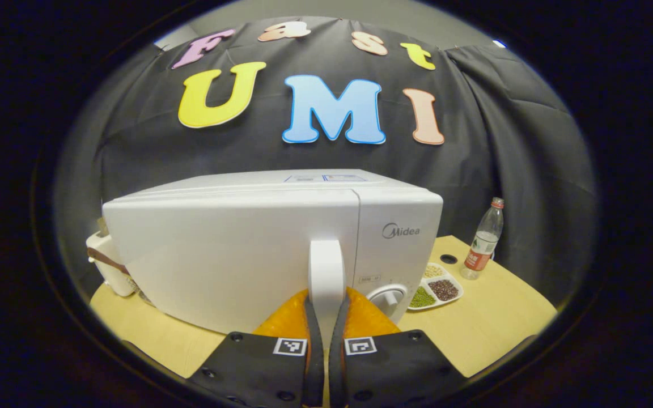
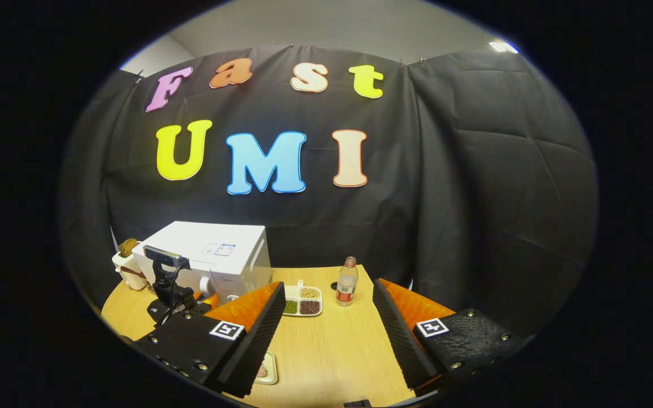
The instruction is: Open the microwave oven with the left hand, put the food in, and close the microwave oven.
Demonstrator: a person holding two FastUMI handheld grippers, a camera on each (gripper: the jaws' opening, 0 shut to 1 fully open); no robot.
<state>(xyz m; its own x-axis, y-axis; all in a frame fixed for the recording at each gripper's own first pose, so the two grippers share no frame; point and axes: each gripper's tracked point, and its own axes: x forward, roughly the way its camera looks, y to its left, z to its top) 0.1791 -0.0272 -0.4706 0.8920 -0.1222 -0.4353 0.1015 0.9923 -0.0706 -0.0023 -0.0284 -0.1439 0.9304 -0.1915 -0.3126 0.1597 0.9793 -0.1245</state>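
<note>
My left gripper (image 1: 326,317) is clenched on the microwave oven's (image 1: 236,249) door handle (image 1: 326,272), a smooth, white, rounded upright bar at lower centre of the left gripper view; both ridged pads press its sides. The oven is a glossy white box with soft corners, its door slightly swung out, the inside hidden from me. A round dial (image 1: 388,297) shows low on its control panel, partly cut off by my fingers. To the lower right, a white sectioned tray (image 1: 437,289) holds green, dark and pale grains, beside a clear plastic bottle (image 1: 482,241) with a red label, on a pale wood-grain table (image 1: 491,323).

In the right gripper view my right gripper (image 2: 326,334) is released, its jaws wide apart over the table, ribbed pads facing each other. A small pale dish (image 2: 267,369) peeps out beneath the left finger, mostly covered; I cannot tell what is on it. At the left edge, behind the oven, a cream object (image 2: 125,266) is half hidden.
</note>
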